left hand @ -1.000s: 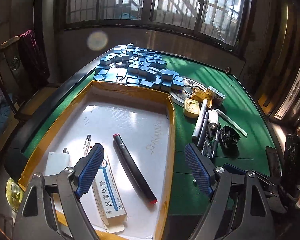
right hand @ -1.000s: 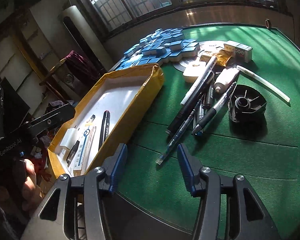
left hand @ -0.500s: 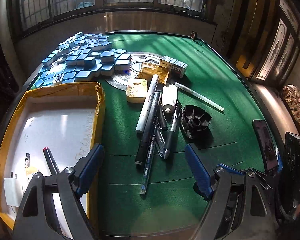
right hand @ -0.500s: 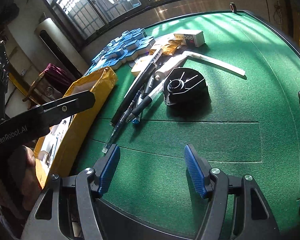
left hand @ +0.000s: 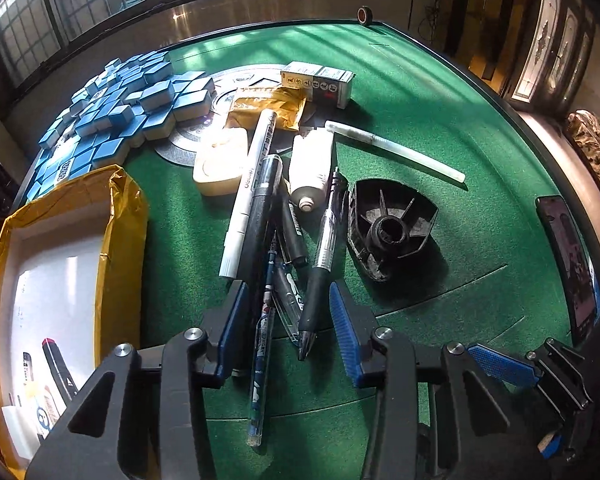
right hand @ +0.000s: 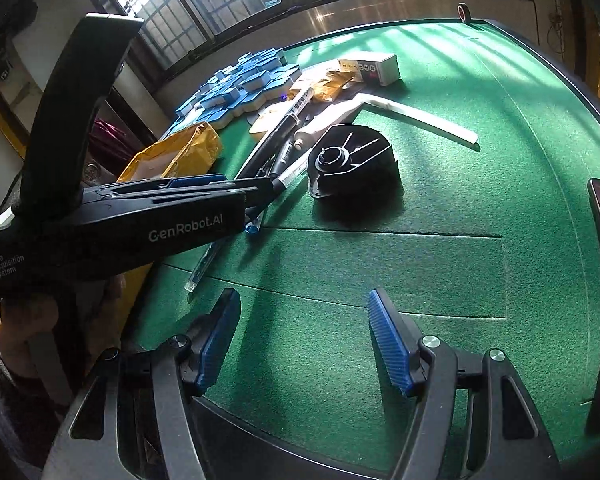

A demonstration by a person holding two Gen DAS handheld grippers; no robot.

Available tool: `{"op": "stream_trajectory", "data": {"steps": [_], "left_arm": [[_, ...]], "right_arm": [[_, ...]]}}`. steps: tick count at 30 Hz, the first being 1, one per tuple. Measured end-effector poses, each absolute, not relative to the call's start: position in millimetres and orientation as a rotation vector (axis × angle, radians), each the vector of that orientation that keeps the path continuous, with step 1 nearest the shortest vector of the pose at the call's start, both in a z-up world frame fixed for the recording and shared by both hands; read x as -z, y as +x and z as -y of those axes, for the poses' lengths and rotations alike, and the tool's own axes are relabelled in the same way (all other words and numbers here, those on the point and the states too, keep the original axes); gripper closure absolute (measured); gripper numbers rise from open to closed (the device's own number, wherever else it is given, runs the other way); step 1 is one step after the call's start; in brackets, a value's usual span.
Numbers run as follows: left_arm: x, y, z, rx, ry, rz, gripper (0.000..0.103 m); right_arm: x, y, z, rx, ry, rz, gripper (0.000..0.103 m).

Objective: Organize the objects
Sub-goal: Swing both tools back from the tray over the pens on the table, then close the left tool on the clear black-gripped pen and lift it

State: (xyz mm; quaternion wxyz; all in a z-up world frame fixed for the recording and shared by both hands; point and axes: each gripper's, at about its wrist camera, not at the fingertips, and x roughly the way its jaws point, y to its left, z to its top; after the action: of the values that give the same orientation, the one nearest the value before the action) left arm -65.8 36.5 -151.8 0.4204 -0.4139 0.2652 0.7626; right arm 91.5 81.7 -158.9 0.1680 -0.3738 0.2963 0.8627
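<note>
From my left wrist view I see inside the yellow-edged box (left hand: 60,264), a red-capped marker (left hand: 58,364) lying in it; my right wrist view shows only its crumpled corner, but adds the left hand-held gripper (right hand: 256,196) side-on and the hand (right hand: 24,320) holding it; the pile of pens (left hand: 276,248) lies on the green table (left hand: 480,128); my left hand-held gripper (left hand: 286,308) has just been closing, its jaws astride a black-grip pen (left hand: 320,276) and a blue patterned pen (left hand: 262,344), pads not yet pressing; my right hand-held gripper (right hand: 304,336) stands apart over bare felt, nothing between.
</note>
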Motion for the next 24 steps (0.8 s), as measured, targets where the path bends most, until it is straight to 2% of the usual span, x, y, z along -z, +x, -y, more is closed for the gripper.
{"op": "stream_trajectory", "data": {"steps": [3, 5, 8, 24], "left_arm": [[154.0, -61.3, -41.1, -1.917, -1.011, -0.701, 0.071], [157.2, -59.7, -44.7, -1.901, -1.014, -0.725, 0.082], [161.7, -56.0, -47.1, -1.905, -0.996, -0.760, 0.089], [151.1, -47.5, 27.7, -1.858, -1.132, -0.606, 0.092]], "right_arm": [[159.3, 92.8, -83.3, -2.456, -1.056, -0.858, 0.042], [159.7, 93.1, -84.0, -2.455, -1.055, -0.857, 0.042], [159.8, 93.4, -83.9, -2.456, -1.055, -0.854, 0.042], [160.3, 92.5, -91.2, -2.444, -1.042, -0.907, 0.044]]}}
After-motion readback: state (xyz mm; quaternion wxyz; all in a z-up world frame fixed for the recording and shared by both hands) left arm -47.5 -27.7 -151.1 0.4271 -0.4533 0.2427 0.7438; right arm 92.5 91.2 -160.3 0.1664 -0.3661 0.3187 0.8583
